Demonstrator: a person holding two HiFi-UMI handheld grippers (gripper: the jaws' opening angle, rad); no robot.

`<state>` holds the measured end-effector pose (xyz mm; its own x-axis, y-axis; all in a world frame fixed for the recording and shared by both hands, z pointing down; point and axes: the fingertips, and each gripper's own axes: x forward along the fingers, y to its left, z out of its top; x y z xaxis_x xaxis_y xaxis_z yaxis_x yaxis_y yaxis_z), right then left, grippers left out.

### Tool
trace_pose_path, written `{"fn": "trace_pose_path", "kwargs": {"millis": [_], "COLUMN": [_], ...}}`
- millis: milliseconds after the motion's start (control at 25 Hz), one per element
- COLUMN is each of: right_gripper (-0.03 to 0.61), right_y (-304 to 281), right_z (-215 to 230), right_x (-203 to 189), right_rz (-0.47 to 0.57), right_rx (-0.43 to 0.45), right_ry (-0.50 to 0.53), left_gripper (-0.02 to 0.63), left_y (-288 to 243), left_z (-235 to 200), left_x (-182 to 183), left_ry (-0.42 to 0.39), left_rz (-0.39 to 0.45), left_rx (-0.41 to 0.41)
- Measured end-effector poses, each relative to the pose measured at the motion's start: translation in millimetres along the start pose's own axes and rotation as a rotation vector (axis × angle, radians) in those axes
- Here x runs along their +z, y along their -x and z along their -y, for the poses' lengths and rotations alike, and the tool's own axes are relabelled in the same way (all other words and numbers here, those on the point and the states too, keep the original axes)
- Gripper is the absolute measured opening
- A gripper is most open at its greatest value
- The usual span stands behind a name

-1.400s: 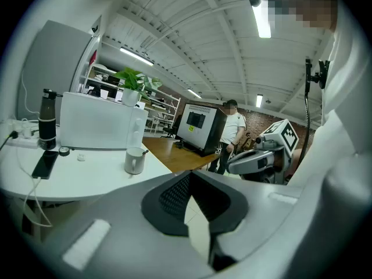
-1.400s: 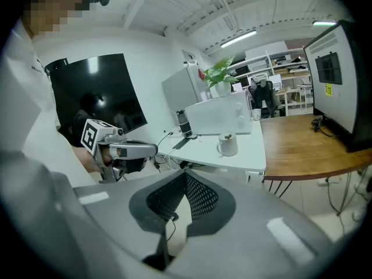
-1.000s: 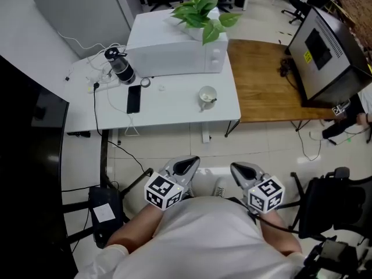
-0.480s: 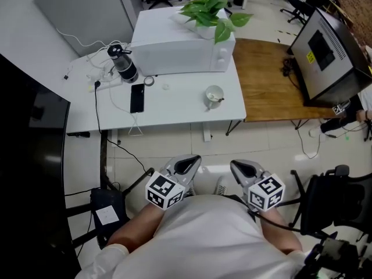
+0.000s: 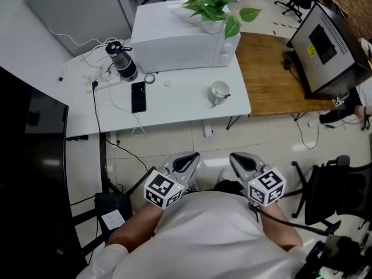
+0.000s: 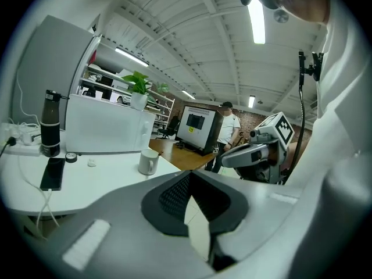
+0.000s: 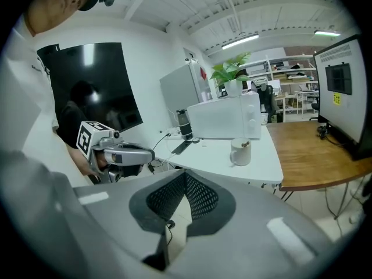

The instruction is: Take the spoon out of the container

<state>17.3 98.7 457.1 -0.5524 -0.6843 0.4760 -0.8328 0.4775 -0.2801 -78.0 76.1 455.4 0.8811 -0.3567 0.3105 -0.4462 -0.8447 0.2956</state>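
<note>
In the head view, one white mug [image 5: 219,92] stands on the white table [image 5: 180,106], in front of the microwave [image 5: 180,36] near its right end, with one spoon [image 5: 224,96] leaning inside it, handle over the rim. The left gripper [image 5: 186,159] and right gripper [image 5: 239,158] hang side by side close to the person's chest, over the floor and well apart from the microwave and the mug. One bottle [image 5: 122,63] and one phone [image 5: 139,96] lie off the microwave's left end, and one plant [image 5: 216,4] sits on top. In the left gripper view, the fingers are pressed together at the tips on nothing; the mug [image 6: 149,161] stands far beyond them, before the microwave. In the right gripper view, the fingers likewise meet, empty, with the mug [image 7: 239,151] and its spoon far ahead.
</note>
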Motion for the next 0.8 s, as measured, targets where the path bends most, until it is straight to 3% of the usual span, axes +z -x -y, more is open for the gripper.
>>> {"fn": "trace_pose_path", "kwargs": {"millis": [360, 800], "right_gripper": [0.008, 0.006], "right_y": [-8, -46], "right_z": [30, 107], "right_x": [12, 65], "right_rz": [-0.020, -0.011], "right_rx": [-0.023, 0.095], "right_ry": [0.016, 0.072], "left_gripper": [0.003, 0.003], "left_y": [-22, -92], "left_z": [-24, -66], "left_x": [5, 63], "left_ry": [0.049, 0.023], "left_rz": [0.013, 0.050], "left_rx": [0.007, 0.099]}}
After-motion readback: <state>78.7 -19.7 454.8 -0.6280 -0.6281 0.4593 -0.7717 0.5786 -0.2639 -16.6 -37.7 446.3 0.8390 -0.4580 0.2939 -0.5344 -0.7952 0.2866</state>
